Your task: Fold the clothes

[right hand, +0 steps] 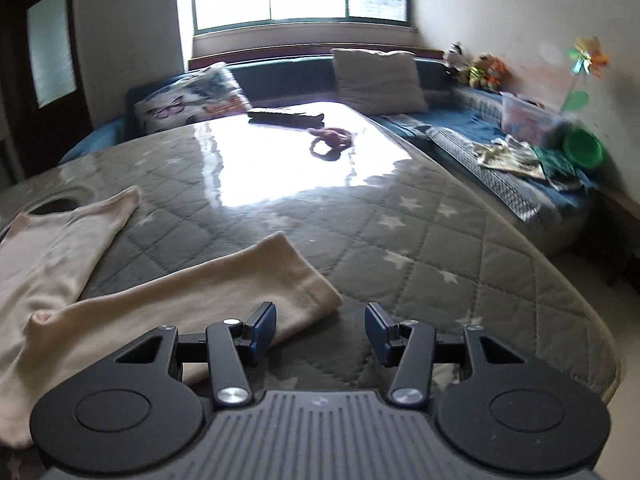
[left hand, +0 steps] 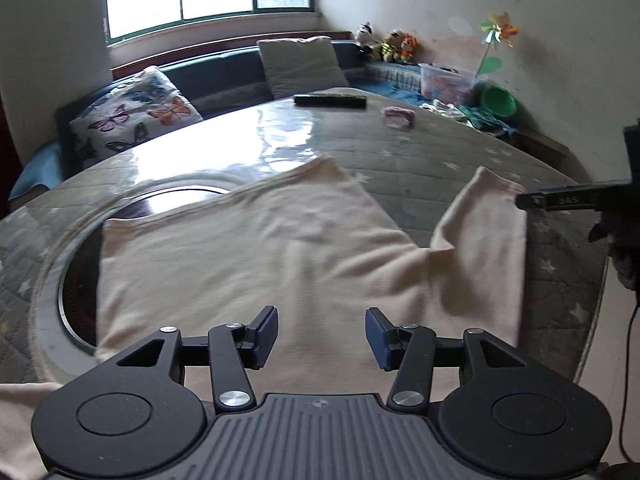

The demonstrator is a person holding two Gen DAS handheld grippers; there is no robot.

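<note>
Nearest the left wrist camera, the left gripper (left hand: 322,334) hangs over cream cloth with its blue pads apart and nothing between them — the jaws are open. Below it lies the cream garment (left hand: 256,252), seemingly a pair of shorts or short trousers, spread flat on the round table (left hand: 420,160) with its quilted star-patterned cover under clear plastic. The broad body covers part of a dark round recess (left hand: 80,280) in the tabletop. Two legs run away from the camera toward the window, the right one splayed off at an angle; the tip of the right gripper (left hand: 532,200) sits just beside that leg's hem.

From the right wrist, the right gripper (right hand: 320,332) also stands open and empty, its left pad above the hem corner of the near leg (right hand: 240,292), its right pad over bare quilting. The garment's long axis runs from waist, near the person, out to the hems; the far leg (right hand: 92,220) points up toward the table's middle.

I judge folding barely begun — the piece is laid out, no fold is visible, and the legs have yet to be brought together.
</note>
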